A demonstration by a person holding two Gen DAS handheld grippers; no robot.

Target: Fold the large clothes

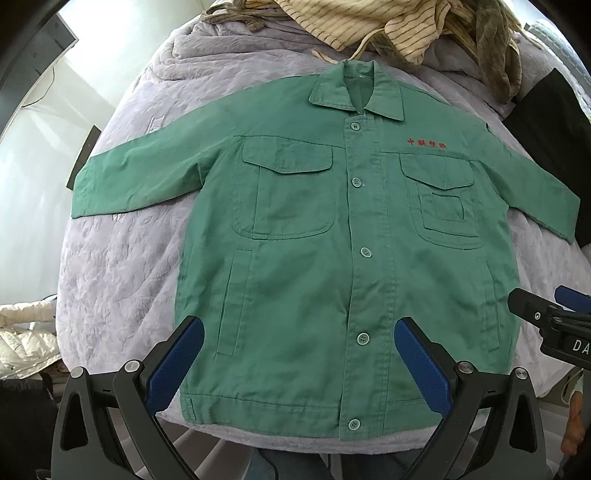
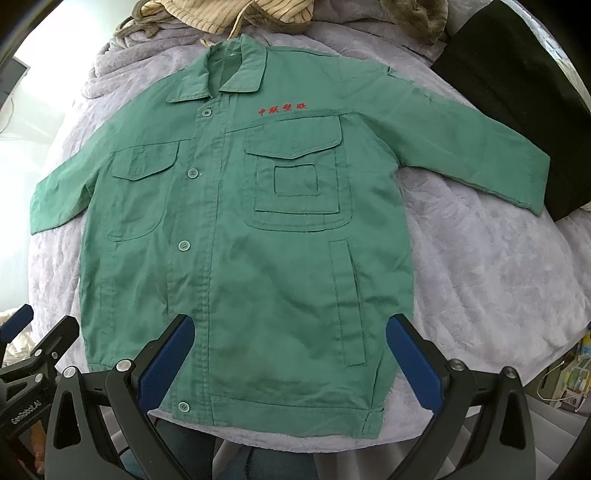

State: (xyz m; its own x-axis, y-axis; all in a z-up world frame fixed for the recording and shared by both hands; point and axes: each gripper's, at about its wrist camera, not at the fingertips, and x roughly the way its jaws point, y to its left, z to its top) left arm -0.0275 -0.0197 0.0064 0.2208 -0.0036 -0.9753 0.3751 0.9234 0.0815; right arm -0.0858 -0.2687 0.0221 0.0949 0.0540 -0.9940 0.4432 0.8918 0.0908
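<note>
A green work jacket (image 1: 332, 236) lies flat and buttoned, front up, on a lilac bedspread (image 1: 122, 258), collar far, hem near, both sleeves spread outward. It has red lettering on the chest and two chest pockets. It also shows in the right wrist view (image 2: 251, 236). My left gripper (image 1: 299, 332) is open and empty, hovering above the hem near the button line. My right gripper (image 2: 290, 328) is open and empty above the hem's right half. The right gripper shows at the left wrist view's right edge (image 1: 546, 314), and the left gripper at the right wrist view's left edge (image 2: 33, 332).
A heap of striped and olive clothes (image 1: 369, 26) lies beyond the collar. A black garment (image 2: 517, 92) lies by the right sleeve. The bedspread also shows in the right wrist view (image 2: 480, 277). A white padded item (image 1: 26, 343) lies off the bed at left.
</note>
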